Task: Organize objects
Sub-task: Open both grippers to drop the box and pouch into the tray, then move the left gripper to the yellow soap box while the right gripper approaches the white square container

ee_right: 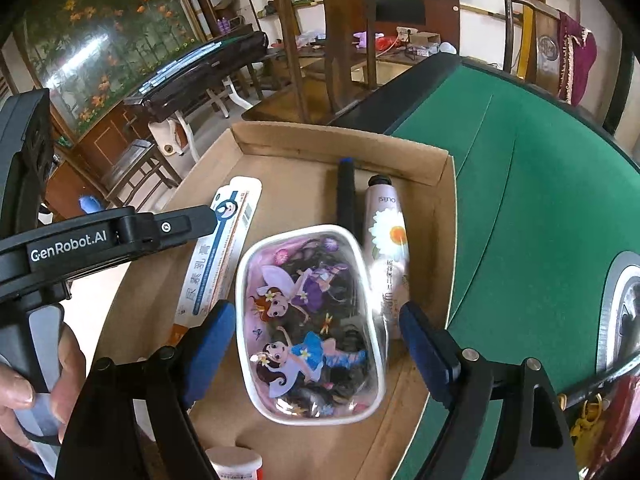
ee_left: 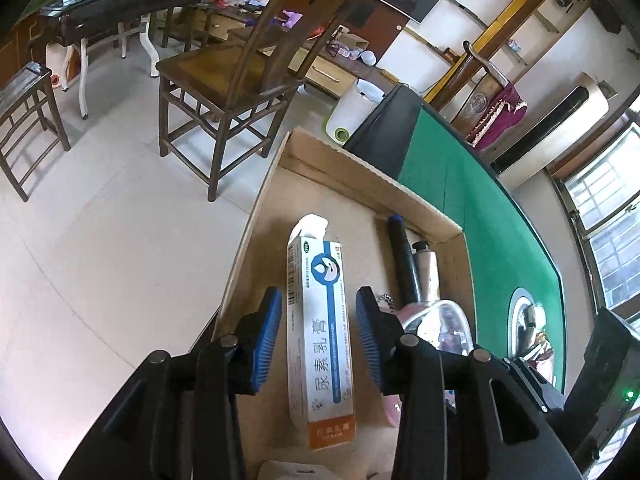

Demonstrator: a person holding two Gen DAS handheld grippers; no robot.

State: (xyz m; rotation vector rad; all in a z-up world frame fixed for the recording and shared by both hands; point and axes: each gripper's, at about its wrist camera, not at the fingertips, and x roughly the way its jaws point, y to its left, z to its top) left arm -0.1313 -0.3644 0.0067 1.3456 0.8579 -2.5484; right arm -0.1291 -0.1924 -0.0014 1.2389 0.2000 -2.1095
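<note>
Along the left of the left wrist view, bare pale floor is lying open beyond the cardboard tray [ee_left: 256, 216] wall. Your left gripper [ee_left: 318, 334] is standing apart around the white ointment box [ee_left: 320, 320], its blue ribbed pads not touching the carton. At lower centre of the right wrist view, your right gripper [ee_right: 316, 344] is straddling wide, unclamped, the glossy cartoon pouch [ee_right: 310, 324]; green felt table [ee_right: 540, 200] is spreading rightward.

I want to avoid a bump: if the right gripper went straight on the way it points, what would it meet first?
Most likely the clear cartoon pouch, lying in the cardboard box right between the open right gripper fingers; depth is hard to judge.
</note>
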